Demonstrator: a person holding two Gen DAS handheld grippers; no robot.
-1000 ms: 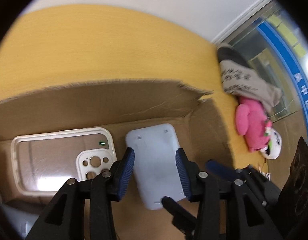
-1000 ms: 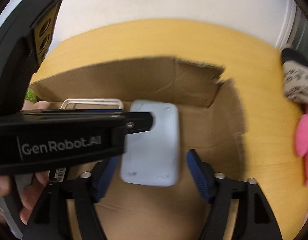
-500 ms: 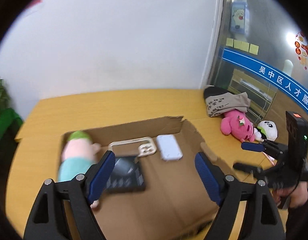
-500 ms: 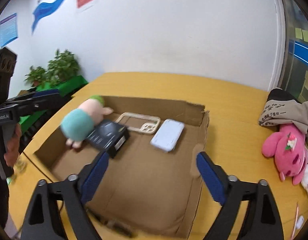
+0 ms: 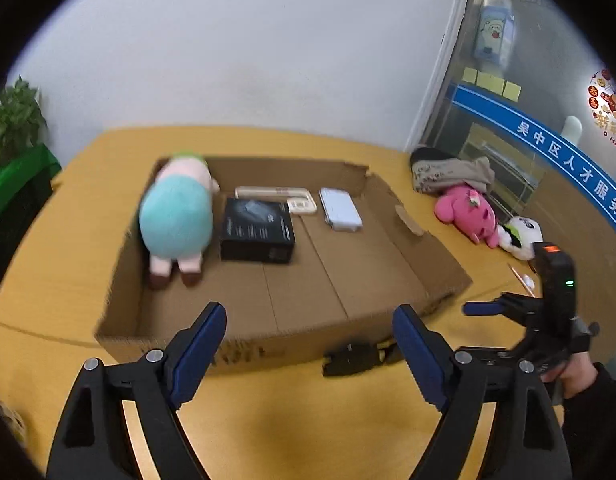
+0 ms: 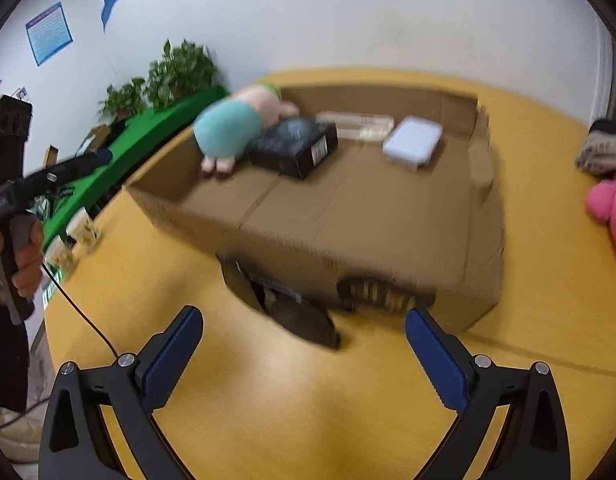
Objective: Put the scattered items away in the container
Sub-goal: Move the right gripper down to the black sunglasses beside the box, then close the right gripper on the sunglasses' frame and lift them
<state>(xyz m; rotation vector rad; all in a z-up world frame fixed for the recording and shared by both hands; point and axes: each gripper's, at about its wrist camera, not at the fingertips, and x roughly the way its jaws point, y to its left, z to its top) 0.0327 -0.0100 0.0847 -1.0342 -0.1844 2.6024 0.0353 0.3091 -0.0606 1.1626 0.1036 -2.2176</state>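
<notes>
An open cardboard box (image 5: 360, 292) (image 6: 388, 236) lies on the yellow table. Inside it are a teal and pink plush (image 5: 175, 216) (image 6: 231, 124), a black box (image 5: 257, 230) (image 6: 295, 146), a clear phone case (image 5: 275, 194) (image 6: 360, 124) and a white power bank (image 5: 340, 215) (image 6: 414, 142). A small black object (image 5: 354, 362) (image 6: 291, 304) lies on the table against the box's near wall. My left gripper (image 5: 308, 348) is open and empty, in front of the box. My right gripper (image 6: 303, 352) is open and empty, just short of the black object.
A pink plush (image 5: 468, 216) (image 6: 610, 204), a panda plush (image 5: 522, 236) and a grey cloth bundle (image 5: 448, 170) (image 6: 600, 148) lie on the table right of the box. Green plants (image 6: 175, 72) stand at the left. A black cable (image 6: 79, 312) crosses the table's left edge.
Both grippers have pulled back out of the box, away from the white power bank, and opened wide. They are now over the table in front of the box.
</notes>
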